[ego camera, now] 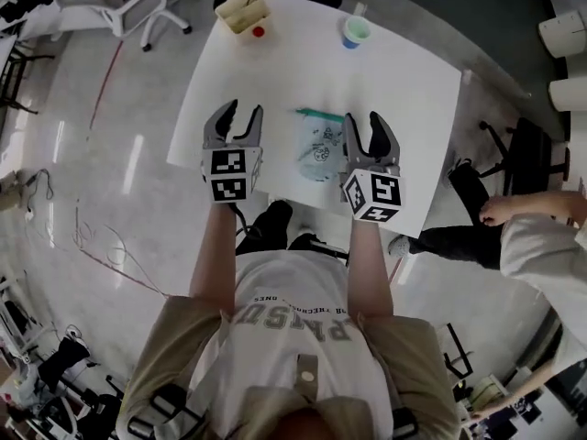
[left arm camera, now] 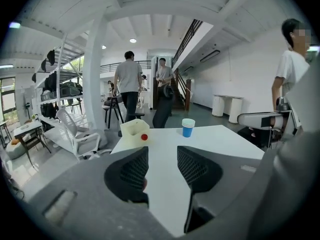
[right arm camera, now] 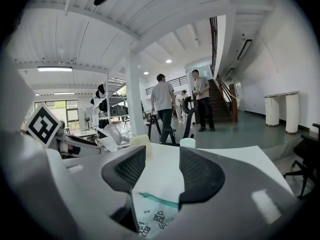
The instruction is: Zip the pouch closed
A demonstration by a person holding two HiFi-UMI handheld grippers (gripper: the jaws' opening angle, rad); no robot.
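A pale pouch (ego camera: 318, 143) with small printed figures and a teal zip along its far edge lies flat on the white table (ego camera: 413, 99), between my two grippers. My left gripper (ego camera: 241, 113) hovers to the pouch's left, jaws open, nothing between them. My right gripper (ego camera: 370, 119) is just right of the pouch, also open and empty. In the right gripper view the pouch (right arm camera: 156, 215) and its teal zip (right arm camera: 159, 200) show below and between the jaws. The left gripper view shows only bare table (left arm camera: 165, 184) between its open jaws (left arm camera: 162, 166).
A cream box (ego camera: 242, 13) with a red ball (ego camera: 259, 32) stands at the table's far left corner, a blue cup (ego camera: 356, 31) at the far middle. White chairs (ego camera: 138, 3) stand beyond the table. A seated person (ego camera: 514, 227) is at the right, others stand far off (left arm camera: 128, 81).
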